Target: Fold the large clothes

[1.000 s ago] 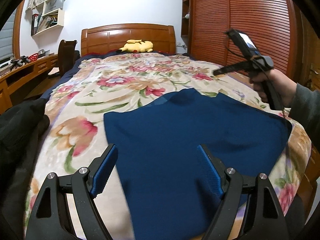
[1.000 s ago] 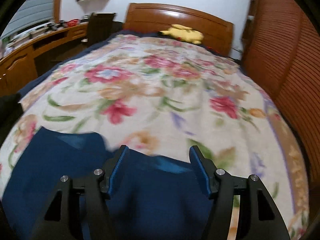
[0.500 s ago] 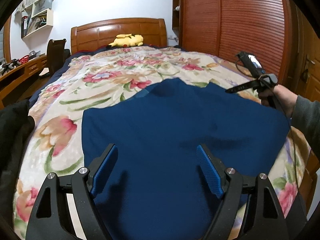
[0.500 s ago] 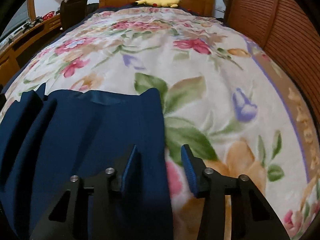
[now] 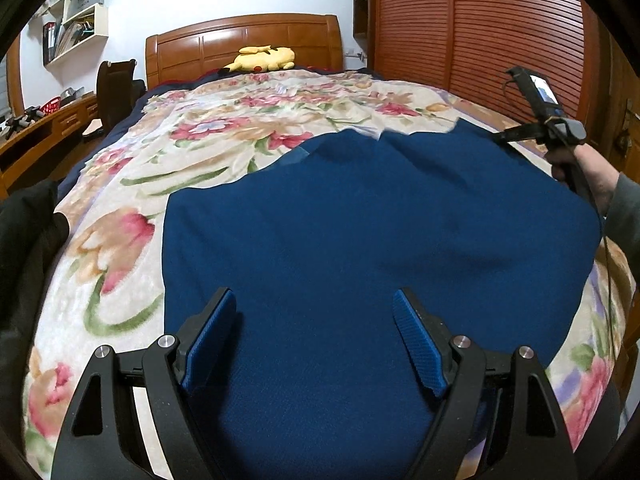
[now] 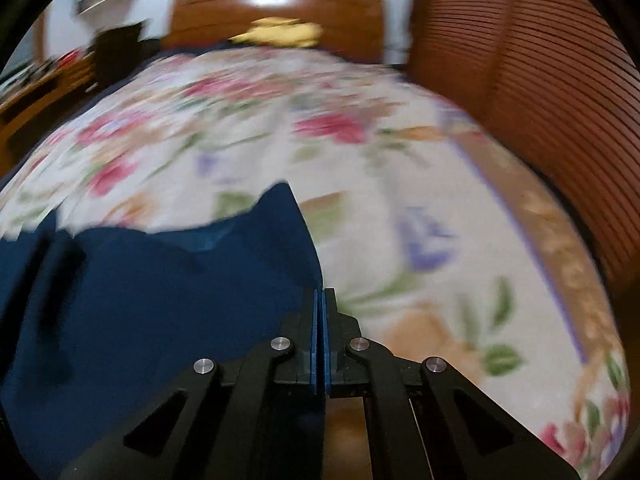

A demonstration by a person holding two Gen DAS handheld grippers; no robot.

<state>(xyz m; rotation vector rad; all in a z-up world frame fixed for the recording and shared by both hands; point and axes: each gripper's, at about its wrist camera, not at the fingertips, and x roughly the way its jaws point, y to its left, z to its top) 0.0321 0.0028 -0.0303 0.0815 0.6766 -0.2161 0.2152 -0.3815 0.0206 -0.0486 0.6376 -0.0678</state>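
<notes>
A large dark blue garment (image 5: pixel 360 240) lies spread flat on the floral bedspread (image 5: pixel 224 136). My left gripper (image 5: pixel 316 312) is open and empty, its blue pads just above the garment's near part. My right gripper (image 6: pixel 321 300) is shut on the garment's right edge (image 6: pixel 168 288); its pads are pressed together over the fabric. In the left wrist view the right gripper (image 5: pixel 504 136) sits at the garment's far right corner, held by a hand. The right wrist view is blurred by motion.
A yellow plush toy (image 5: pixel 262 59) lies by the wooden headboard (image 5: pixel 240 40). A slatted wooden wardrobe (image 5: pixel 480 28) runs along the right. A desk (image 5: pixel 36 132) and chair (image 5: pixel 116 88) stand at left. Dark clothing (image 5: pixel 24 248) lies at the bed's left edge.
My right gripper has closed from open onto the garment's right edge and is moving. My left gripper stays open over the garment.
</notes>
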